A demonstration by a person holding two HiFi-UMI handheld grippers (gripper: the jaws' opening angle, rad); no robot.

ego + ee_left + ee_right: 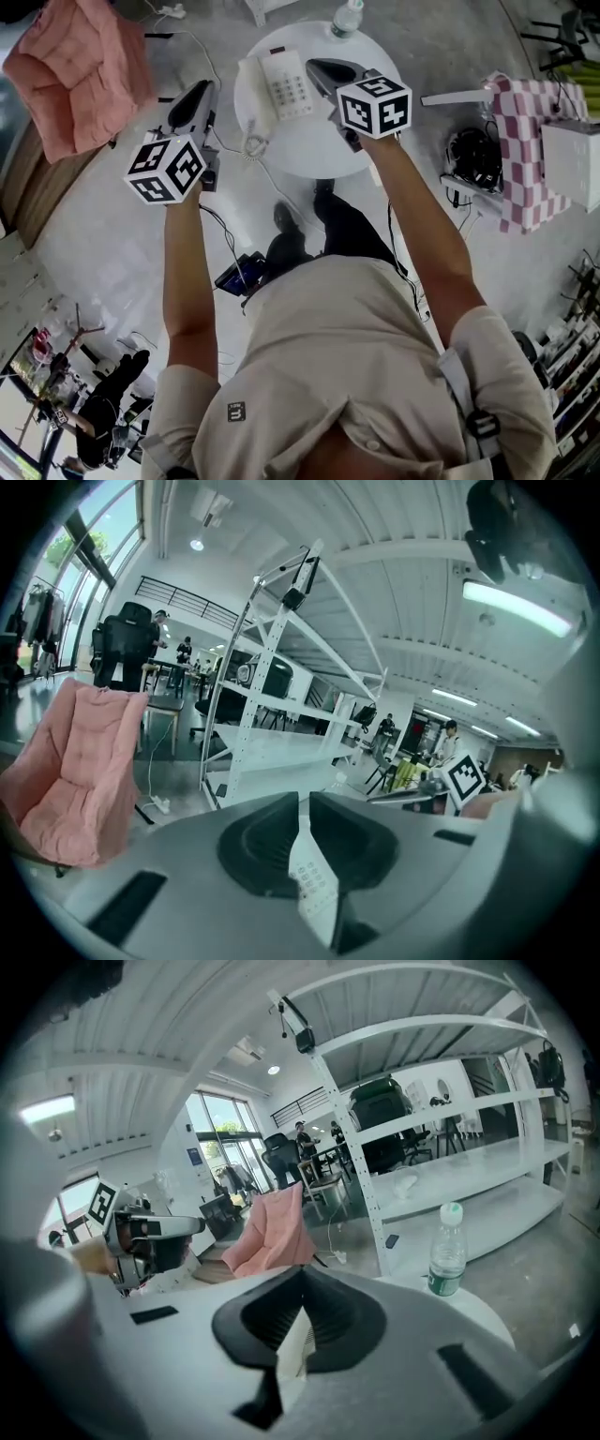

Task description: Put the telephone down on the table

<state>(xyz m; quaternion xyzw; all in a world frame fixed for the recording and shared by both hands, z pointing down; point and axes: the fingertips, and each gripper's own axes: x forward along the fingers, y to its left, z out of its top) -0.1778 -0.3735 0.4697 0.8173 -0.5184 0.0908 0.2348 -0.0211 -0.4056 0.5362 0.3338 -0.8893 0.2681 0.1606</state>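
1. Left gripper, off the table's nine o'clock, jaws pressed together, empty
2. Telephone lies on the table's ten o'clock side; put-down looks done
3. Right gripper, at the telephone's three o'clock, closed on nothing; next call: hold both clear of the cord

The telephone and the table are white, the chair pink, the cloth checked pink and white.

water bottle: cut off at top edge | pink chair: likewise | telephone, left gripper view: sliver only
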